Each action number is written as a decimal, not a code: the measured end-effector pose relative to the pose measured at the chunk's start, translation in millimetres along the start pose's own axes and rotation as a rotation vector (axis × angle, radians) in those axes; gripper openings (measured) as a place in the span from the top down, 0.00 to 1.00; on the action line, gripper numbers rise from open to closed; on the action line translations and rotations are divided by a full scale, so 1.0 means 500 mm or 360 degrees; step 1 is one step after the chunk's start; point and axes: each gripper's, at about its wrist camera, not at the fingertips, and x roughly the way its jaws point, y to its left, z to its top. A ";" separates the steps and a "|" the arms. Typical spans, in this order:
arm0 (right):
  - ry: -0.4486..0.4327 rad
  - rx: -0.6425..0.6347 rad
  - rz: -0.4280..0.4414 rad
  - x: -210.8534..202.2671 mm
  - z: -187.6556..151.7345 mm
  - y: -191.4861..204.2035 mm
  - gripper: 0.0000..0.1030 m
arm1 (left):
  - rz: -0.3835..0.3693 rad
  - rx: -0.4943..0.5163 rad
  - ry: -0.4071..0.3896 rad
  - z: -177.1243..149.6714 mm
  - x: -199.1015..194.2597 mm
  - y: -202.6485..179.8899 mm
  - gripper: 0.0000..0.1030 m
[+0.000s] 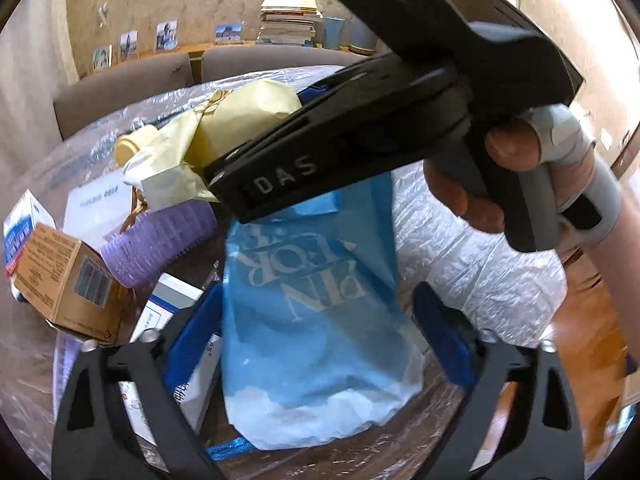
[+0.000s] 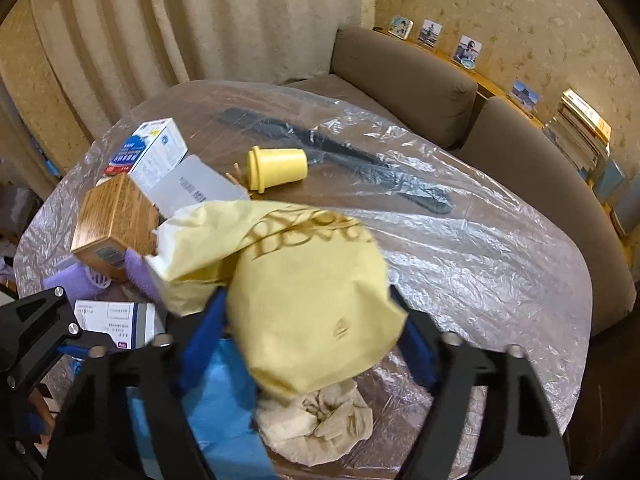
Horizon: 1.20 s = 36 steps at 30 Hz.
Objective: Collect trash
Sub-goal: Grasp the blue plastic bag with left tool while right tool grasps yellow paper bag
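Observation:
A round table under clear plastic sheet (image 2: 460,240) holds trash. My right gripper (image 2: 310,320) is shut on a pale yellow paper bag (image 2: 304,300), held above the table; the bag also shows in the left wrist view (image 1: 240,120), with the right gripper's black body (image 1: 360,128) crossing above. My left gripper (image 1: 316,328) is open, its blue pads (image 1: 192,336) either side of a blue plastic bag (image 1: 312,312) lying on the table; I cannot tell if they touch it. The blue bag also shows in the right wrist view (image 2: 224,408).
A crumpled beige wad (image 2: 320,424), yellow cup (image 2: 276,168), brown box (image 2: 116,220), purple ribbed item (image 1: 156,240), white-blue boxes (image 2: 148,152) and a black strip (image 2: 340,156) lie on the table. A brown sofa (image 2: 404,76) curves behind it.

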 end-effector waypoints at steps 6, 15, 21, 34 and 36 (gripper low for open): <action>-0.0069 -0.0004 -0.0046 -0.024 -0.014 0.007 0.48 | -0.0158 -0.0045 -0.0030 -0.013 -0.016 0.013 0.38; -0.0405 0.0272 -0.0013 -0.163 -0.049 -0.033 0.49 | -0.0251 -0.0133 -0.0254 -0.038 -0.125 0.039 0.38; -0.0504 0.0341 -0.0081 -0.240 -0.091 -0.011 0.49 | -0.0260 -0.0210 -0.0344 -0.052 -0.169 0.078 0.38; -0.0546 0.0503 -0.0312 -0.346 -0.233 0.147 0.49 | -0.0284 -0.0137 -0.0388 -0.139 -0.268 0.107 0.38; -0.0527 0.0525 -0.0323 -0.350 -0.257 0.178 0.49 | -0.0300 -0.0122 -0.0364 -0.157 -0.276 0.107 0.38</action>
